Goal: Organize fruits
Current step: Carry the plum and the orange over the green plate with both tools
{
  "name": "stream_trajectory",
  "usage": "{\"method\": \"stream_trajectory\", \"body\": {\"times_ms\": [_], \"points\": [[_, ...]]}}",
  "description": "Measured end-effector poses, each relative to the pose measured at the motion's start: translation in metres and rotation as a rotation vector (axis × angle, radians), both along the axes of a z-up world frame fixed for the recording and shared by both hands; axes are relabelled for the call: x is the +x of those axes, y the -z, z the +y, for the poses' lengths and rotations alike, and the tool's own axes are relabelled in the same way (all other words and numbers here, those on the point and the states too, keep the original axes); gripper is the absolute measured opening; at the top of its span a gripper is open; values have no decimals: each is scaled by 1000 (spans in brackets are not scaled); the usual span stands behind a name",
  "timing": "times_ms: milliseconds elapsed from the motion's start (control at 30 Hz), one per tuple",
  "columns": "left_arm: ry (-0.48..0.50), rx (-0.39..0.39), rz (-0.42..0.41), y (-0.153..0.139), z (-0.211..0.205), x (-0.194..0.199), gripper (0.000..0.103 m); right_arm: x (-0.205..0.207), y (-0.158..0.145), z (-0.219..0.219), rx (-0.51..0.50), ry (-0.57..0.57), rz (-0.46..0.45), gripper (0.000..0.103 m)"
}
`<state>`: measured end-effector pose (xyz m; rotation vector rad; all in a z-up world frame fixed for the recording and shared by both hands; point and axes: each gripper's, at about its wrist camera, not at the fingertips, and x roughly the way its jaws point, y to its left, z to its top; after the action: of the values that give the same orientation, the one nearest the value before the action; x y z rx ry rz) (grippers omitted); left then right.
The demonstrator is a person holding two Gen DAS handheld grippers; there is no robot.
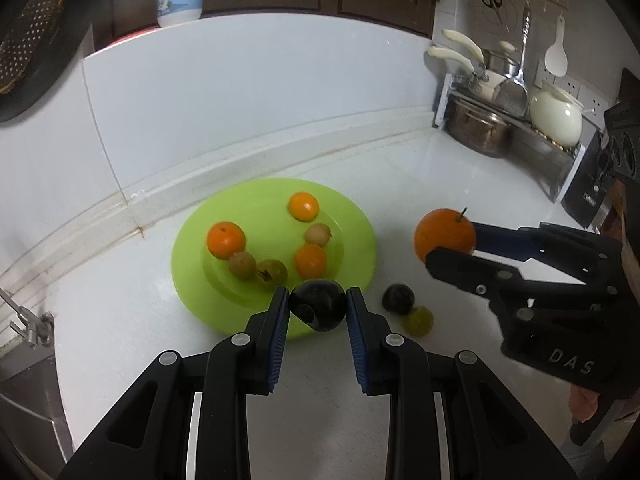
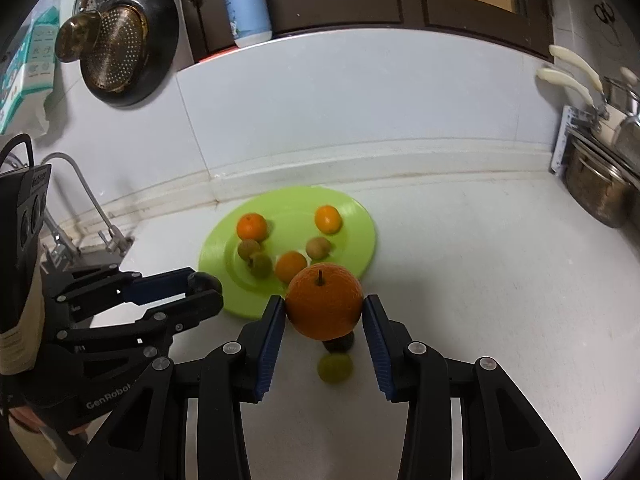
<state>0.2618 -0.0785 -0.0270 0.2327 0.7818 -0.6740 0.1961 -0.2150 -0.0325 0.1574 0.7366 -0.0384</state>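
A green plate (image 1: 224, 304) (image 2: 360, 216) on the white counter holds three small oranges and three small tan-green fruits. My left gripper (image 1: 318, 306) is shut on a dark plum (image 1: 318, 310) above the plate's near rim; it also shows in the right wrist view (image 2: 204, 288). My right gripper (image 2: 324, 308) is shut on a large orange (image 2: 324, 306) (image 1: 444, 236), held above the counter right of the plate. A second dark plum (image 1: 398, 299) and a green fruit (image 1: 418, 321) (image 2: 335, 367) lie on the counter beneath it.
A dish rack with pots (image 1: 504, 120) and a kettle (image 1: 556, 112) stands at the back right. A sink faucet (image 2: 80, 184) is at the left. A colander pan (image 2: 120, 40) hangs on the wall. A bottle (image 2: 248, 4) stands on the ledge.
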Motion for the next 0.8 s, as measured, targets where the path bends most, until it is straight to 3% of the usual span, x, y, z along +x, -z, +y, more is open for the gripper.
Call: {"method": "stream_trajectory", "body": {"times_ms": [500, 800], "points": [[-4, 7, 0, 3, 4, 64, 29, 62, -1, 25, -14, -79, 36, 41], [-6, 58, -4, 18, 1, 106, 29, 97, 5, 32, -31, -101, 64, 41]]}}
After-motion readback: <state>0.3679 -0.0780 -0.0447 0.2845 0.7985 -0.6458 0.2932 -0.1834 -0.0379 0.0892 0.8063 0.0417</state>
